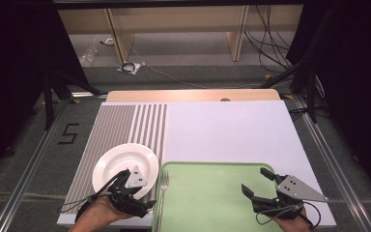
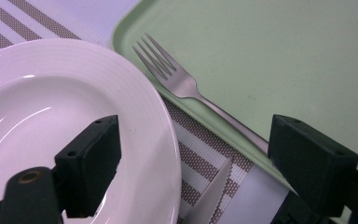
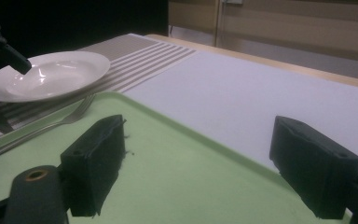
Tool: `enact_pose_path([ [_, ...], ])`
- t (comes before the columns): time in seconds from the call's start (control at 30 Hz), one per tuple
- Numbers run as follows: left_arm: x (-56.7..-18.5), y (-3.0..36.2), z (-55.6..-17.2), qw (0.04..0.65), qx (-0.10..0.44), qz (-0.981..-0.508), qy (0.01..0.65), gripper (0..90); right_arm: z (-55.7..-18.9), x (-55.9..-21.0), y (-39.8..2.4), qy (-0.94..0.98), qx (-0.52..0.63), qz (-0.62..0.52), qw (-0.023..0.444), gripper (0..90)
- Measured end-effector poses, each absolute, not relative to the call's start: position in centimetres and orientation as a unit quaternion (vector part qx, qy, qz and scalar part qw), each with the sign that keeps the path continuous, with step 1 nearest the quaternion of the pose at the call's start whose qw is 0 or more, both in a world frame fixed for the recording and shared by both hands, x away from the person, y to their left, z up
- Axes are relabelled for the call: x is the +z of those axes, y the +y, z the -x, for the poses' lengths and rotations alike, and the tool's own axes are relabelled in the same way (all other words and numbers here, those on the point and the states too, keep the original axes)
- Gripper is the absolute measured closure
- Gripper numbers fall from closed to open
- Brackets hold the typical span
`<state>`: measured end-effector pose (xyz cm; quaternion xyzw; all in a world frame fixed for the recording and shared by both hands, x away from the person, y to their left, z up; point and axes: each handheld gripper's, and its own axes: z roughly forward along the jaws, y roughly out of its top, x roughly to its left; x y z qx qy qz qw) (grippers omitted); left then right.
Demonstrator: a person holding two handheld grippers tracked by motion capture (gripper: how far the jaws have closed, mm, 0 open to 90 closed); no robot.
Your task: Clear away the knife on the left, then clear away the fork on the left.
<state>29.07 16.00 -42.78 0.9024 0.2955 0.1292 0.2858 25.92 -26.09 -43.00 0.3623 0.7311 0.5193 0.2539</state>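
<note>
High view – left gripper: the left gripper (image 1: 121, 179) hung over the near rim of the round white ceramic plate (image 1: 125, 166), jaws spread wide, nothing between them.
High view – right gripper: the right gripper (image 1: 256, 182) hovered over the pale green plastic tray (image 1: 212, 198), jaws wide and empty.
High view – fork: the slim stainless steel fork (image 1: 162, 193) lay along the tray's left edge, long axis running away from the person, tines at the far end.
Left gripper view – fork: tines pointed toward the tray's corner; the handle ran diagonally over the tray rim to the right-hand jaw.
Left gripper view – knife: the pointed tip of a steel knife blade (image 2: 209, 196) lay on the brown-and-white striped woven placemat (image 2: 200, 149), between plate and tray.
Right gripper view – fork: handle rested on the tray's raised rim, tines near the plate.
Risk: as I judged it, the fork sat half on the rim, so a nudge could have rocked or slid it.
Risk: one jaw hung over the plate, so closing there might have clipped the rim and shifted the plate.
</note>
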Motion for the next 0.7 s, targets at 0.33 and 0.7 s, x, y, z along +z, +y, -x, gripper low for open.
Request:
enact_pose_path([
  [0.33, -42.8, 16.5, -28.6, 0.281, 0.131, -0.903, 0.298, 17.2, -26.0, -43.0, -26.2, 0.73, 0.52, -0.364, 0.253, 18.9],
  [0.7, -42.9, 17.4, -28.2, 0.273, 0.137, -0.902, 0.306, 17.2, -25.9, -43.0, -26.1, 0.731, 0.52, -0.361, 0.255, 18.9],
])
